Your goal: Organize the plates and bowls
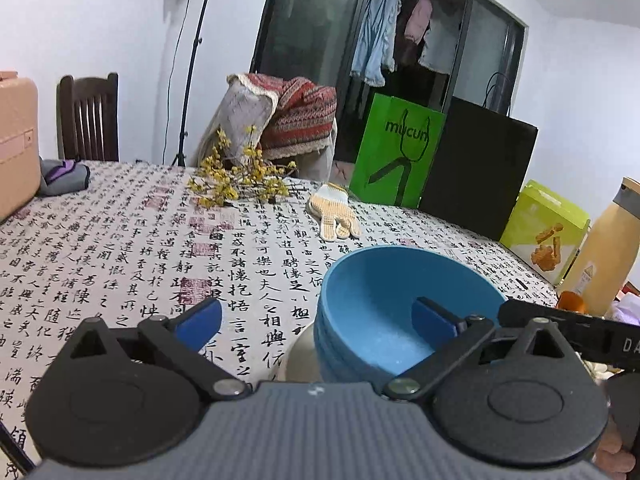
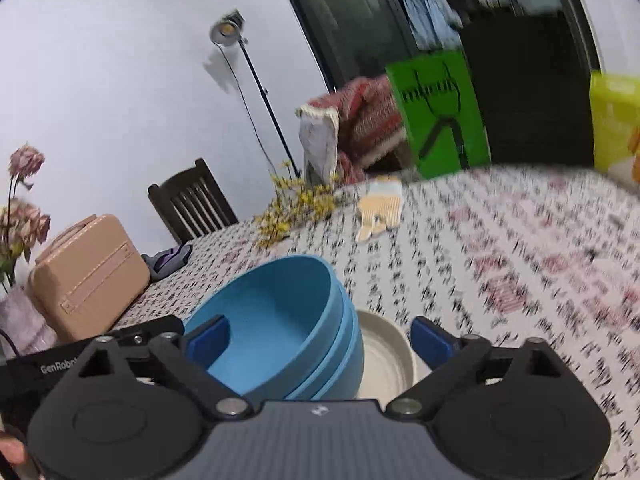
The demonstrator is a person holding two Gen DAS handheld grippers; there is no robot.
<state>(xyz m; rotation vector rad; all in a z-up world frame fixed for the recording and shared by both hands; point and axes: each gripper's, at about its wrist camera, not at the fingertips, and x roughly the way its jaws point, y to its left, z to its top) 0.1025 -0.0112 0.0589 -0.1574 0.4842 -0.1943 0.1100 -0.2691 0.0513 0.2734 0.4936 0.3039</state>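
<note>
Green bag [image 1: 394,152] at the table's [image 1: 120,248] far edge reads "mucun"; the cloth carries black calligraphy. Blue bowls [image 1: 384,320], nested, sit on a pale plate [image 2: 386,356] between both tools. Left gripper [image 1: 318,318] and right gripper [image 2: 320,340] tilt slightly downward, jaws spread wide, grasping nothing.

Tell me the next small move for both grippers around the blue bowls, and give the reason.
Probably back both away. The left gripper and right gripper are open, pads off the blue bowls, which sit nested on the cream plate. The stack looks finished.
</note>
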